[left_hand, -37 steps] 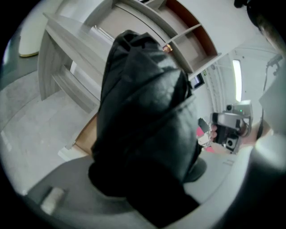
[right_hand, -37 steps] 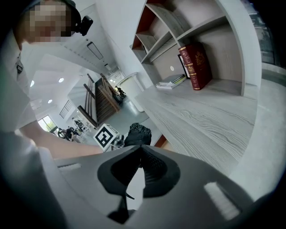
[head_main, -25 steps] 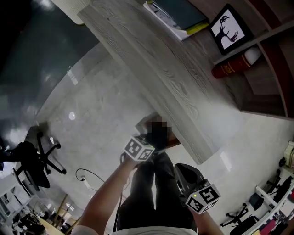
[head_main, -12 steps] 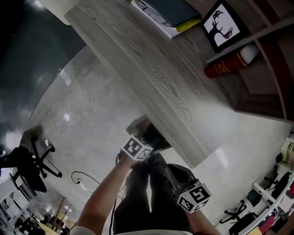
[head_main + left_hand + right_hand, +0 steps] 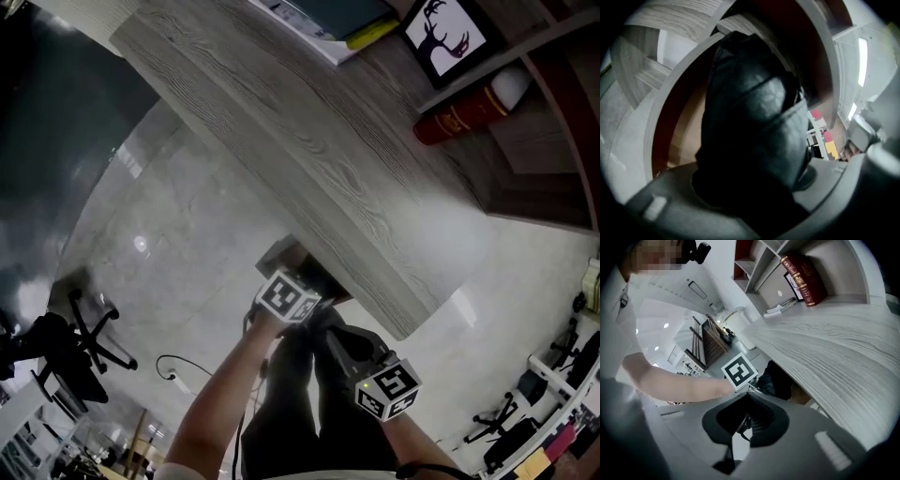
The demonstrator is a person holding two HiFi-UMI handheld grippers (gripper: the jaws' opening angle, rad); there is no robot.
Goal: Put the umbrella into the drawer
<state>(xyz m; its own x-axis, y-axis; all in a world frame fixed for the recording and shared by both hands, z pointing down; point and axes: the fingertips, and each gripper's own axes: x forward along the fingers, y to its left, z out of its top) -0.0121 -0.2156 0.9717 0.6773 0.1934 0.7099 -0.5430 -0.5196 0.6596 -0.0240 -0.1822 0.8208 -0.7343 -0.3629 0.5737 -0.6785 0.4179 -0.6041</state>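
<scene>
Pale glossy floor (image 5: pixel 187 206) fills the left half of the head view, with a grey wood-grain desk (image 5: pixel 328 159) slanting from upper left to lower right. Nearest, bottom centre: person's dark trousers (image 5: pixel 291 422) and a bare forearm (image 5: pixel 220 408) reaching up the frame. Right gripper (image 5: pixel 749 397) sits lower right of centre in the head view, marker cube toward the camera; in its own view the jaws are together at the tips, nothing between them. Left gripper (image 5: pixel 305 286) is just above it, at frame centre, close against the desk's lower edge. Its jaws are clamped on the umbrella (image 5: pixel 754 126), a black folded one in a fabric sleeve that fills most of the left gripper view and points away from the camera. Umbrella's far end lies at the mouth of the open drawer (image 5: pixel 670 140), red-brown inside with a tan bottom, under the desk top; how far in it reaches, cannot tell. Right gripper view shows the same dark bundle tucked just under the desk edge. Farther off, on the floor at lower left: thin cable (image 5: pixel 183 370), then a black office chair (image 5: pixel 70 337). On the desk's far side, top of frame: stack of books (image 5: pixel 328 19), framed deer picture (image 5: pixel 445 37), red book (image 5: pixel 464 117) beside it.
</scene>
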